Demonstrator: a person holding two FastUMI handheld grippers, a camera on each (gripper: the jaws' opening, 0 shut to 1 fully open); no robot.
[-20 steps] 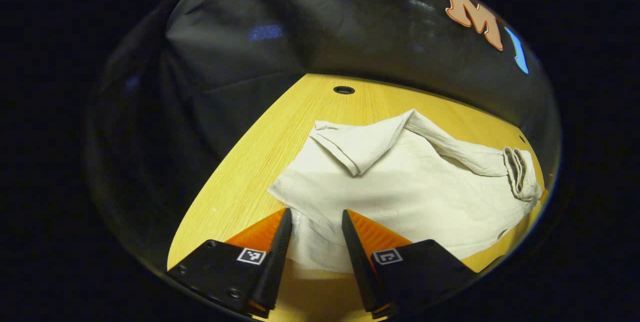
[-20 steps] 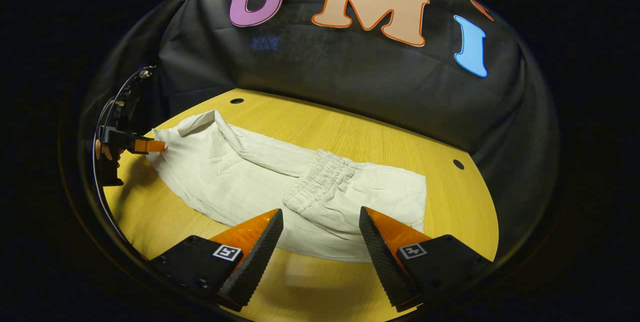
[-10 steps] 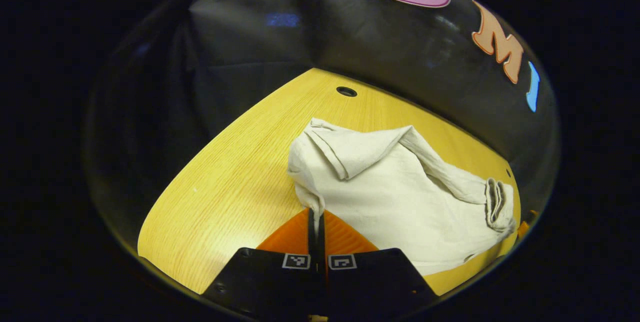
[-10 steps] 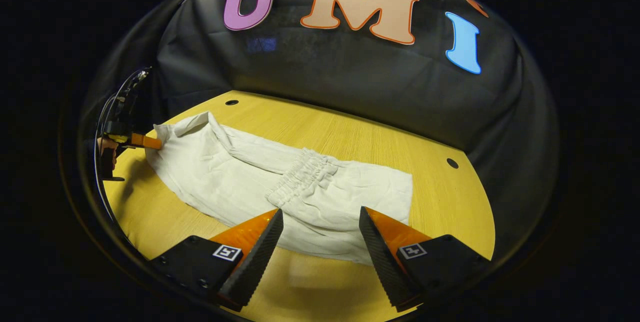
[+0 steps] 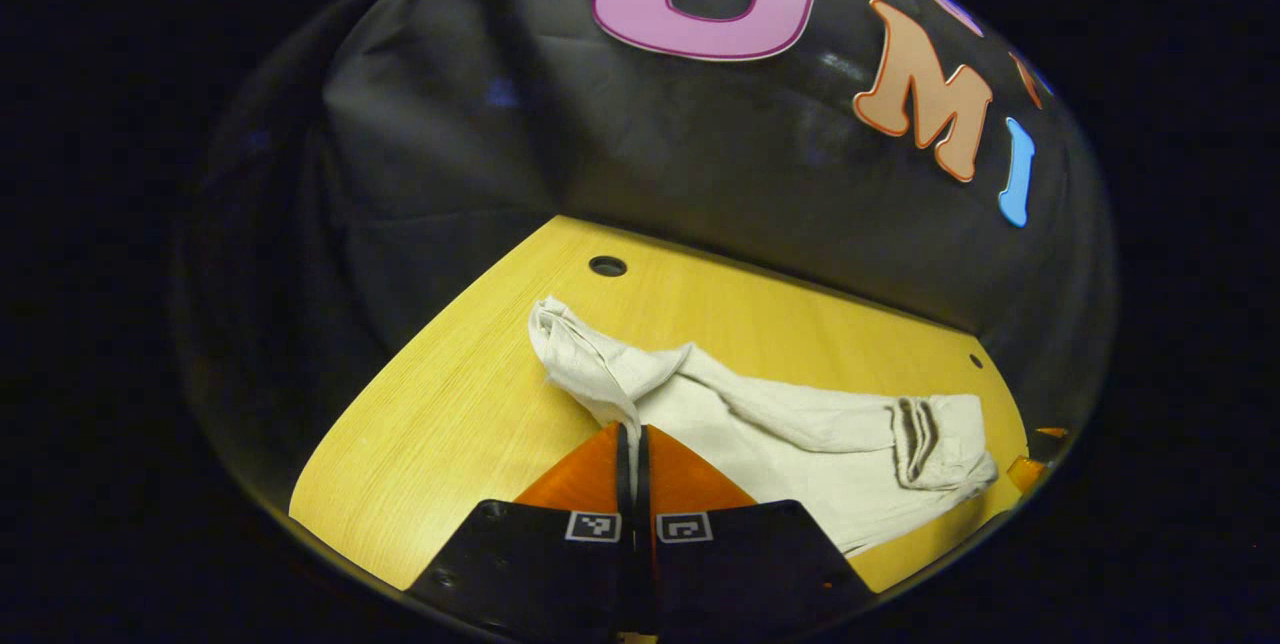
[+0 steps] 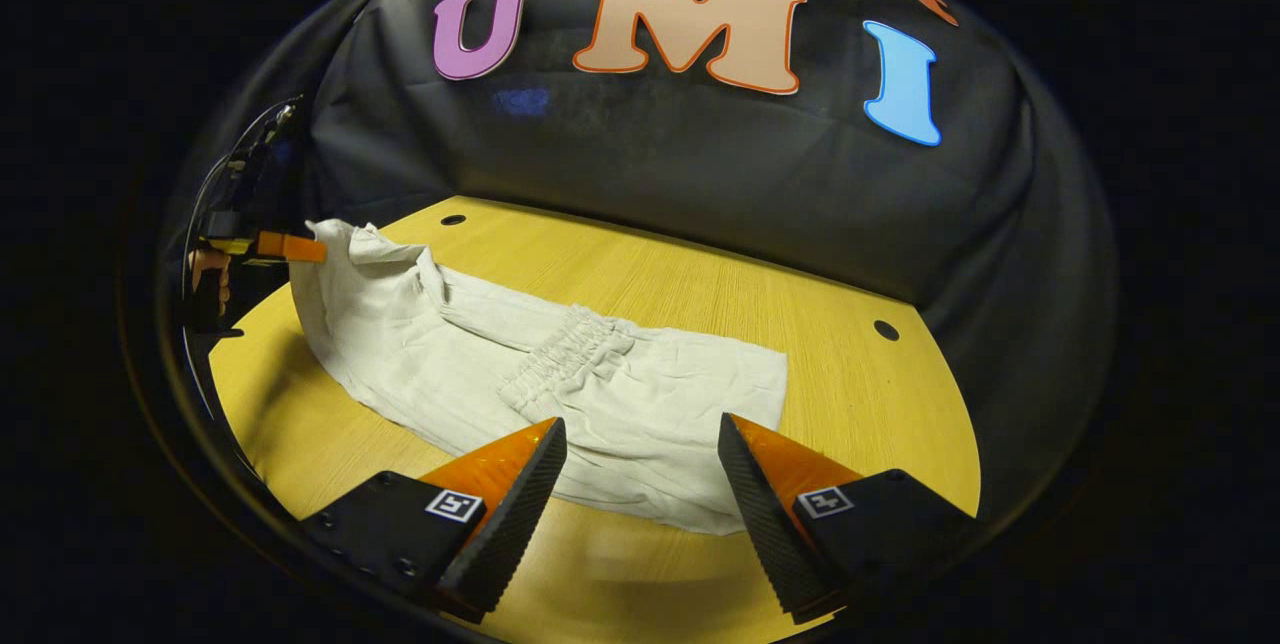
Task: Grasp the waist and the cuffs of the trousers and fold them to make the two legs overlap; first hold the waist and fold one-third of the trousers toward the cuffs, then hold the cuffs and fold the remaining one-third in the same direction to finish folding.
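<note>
Cream trousers [image 6: 450, 364] lie across the yellow wooden table [image 6: 700, 274], the gathered elastic waist [image 6: 560, 354] folded back over the legs. My left gripper [image 5: 632, 429] is shut on the cuff-end edge of the cloth [image 5: 600, 374] and holds it raised off the table. In the right gripper view the same left gripper [image 6: 290, 247] stands at the far left with the fabric hanging from it. My right gripper [image 6: 640, 422] is open just above the near edge of the trousers, beside the waist fold, with its fingers touching nothing.
The table has round holes [image 5: 607, 266] [image 6: 885, 330] near its back edge. The black cloth wall stands close behind. A hand [image 6: 205, 269] holds the left gripper at the table's left edge. Bare wood [image 5: 450, 404] lies left of the trousers.
The left gripper shut on the cuff-end edge and lifted it, so the cloth bunched up and rose. The right gripper stayed open and drifted slightly along the near edge.
</note>
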